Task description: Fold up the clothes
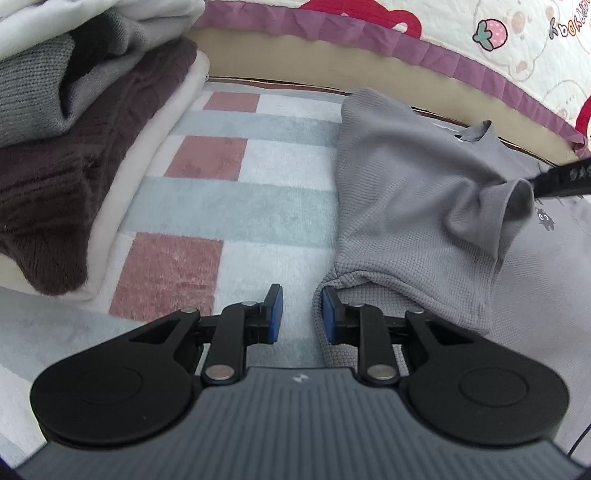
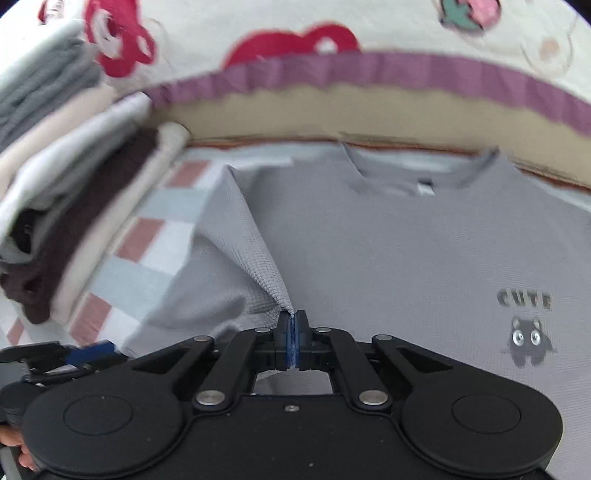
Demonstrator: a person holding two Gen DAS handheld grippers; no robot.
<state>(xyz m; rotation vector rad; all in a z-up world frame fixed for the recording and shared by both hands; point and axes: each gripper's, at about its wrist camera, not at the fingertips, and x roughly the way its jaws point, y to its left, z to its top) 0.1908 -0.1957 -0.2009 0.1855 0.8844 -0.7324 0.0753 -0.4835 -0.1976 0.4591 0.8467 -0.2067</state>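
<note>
A grey waffle-knit T-shirt (image 2: 388,251) with a "CUTE" print and a small black creature (image 2: 528,336) lies face up on a checked blanket (image 1: 207,192). My right gripper (image 2: 294,328) is shut on the shirt's left sleeve, which is lifted and drawn in over the chest. In the left wrist view that sleeve (image 1: 491,214) hangs from the right gripper's black fingers (image 1: 561,181). My left gripper (image 1: 300,314) stands open at the shirt's left side edge, its right pad touching the fabric fold and nothing between the pads.
A stack of folded clothes (image 1: 55,147), white, grey and dark brown, sits on the blanket at the left. Behind runs a quilt with a purple border (image 1: 369,33) and red and strawberry prints. A hand (image 2: 22,458) shows at the lower left.
</note>
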